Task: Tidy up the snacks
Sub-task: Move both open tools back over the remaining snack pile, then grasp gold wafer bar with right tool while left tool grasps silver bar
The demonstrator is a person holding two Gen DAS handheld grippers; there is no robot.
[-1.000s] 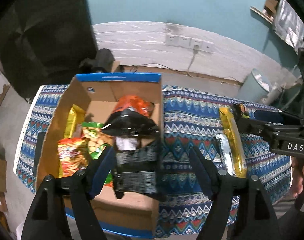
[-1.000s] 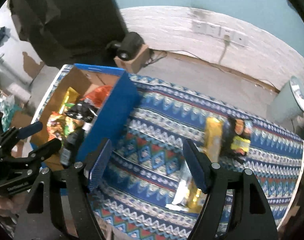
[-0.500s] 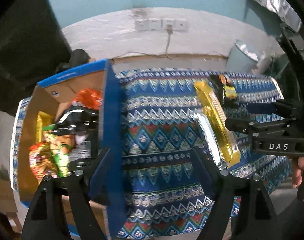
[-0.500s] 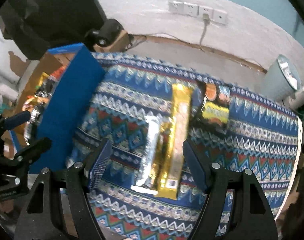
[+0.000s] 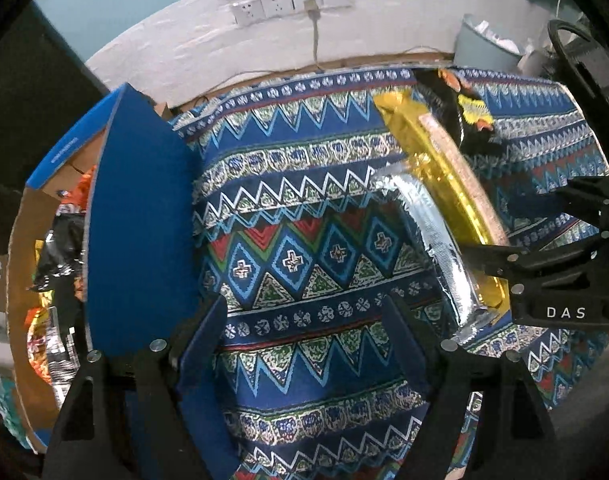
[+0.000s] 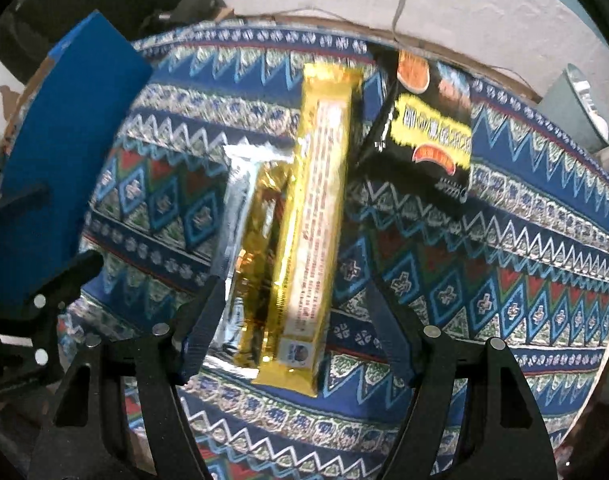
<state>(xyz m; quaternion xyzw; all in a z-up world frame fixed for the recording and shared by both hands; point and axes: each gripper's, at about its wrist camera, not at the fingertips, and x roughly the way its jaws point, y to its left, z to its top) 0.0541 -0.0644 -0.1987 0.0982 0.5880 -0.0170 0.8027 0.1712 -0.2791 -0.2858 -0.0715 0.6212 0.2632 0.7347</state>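
Note:
A long gold snack pack (image 6: 316, 216) lies on the patterned tablecloth (image 6: 484, 264), with a silver and gold pack (image 6: 244, 248) against its left side and a black snack bag (image 6: 428, 136) to its right. My right gripper (image 6: 296, 312) is open and empty, its jaws spread on either side of the near ends of the gold and silver packs. My left gripper (image 5: 304, 320) is open and empty over bare cloth, just right of the blue cardboard box (image 5: 140, 216). The box holds several snack bags (image 5: 52, 280). The gold pack (image 5: 448, 172) and silver pack (image 5: 440, 248) also show there.
A grey waste bin (image 5: 488, 44) stands behind the table at right. Wall sockets (image 5: 292, 0) with a cable sit on the white wall. The table's right edge (image 6: 608, 344) drops off beyond the black bag.
Both grippers swung right, away from the box. The left one left the black bag in the box. The right one closed in over the gold and silver packs.

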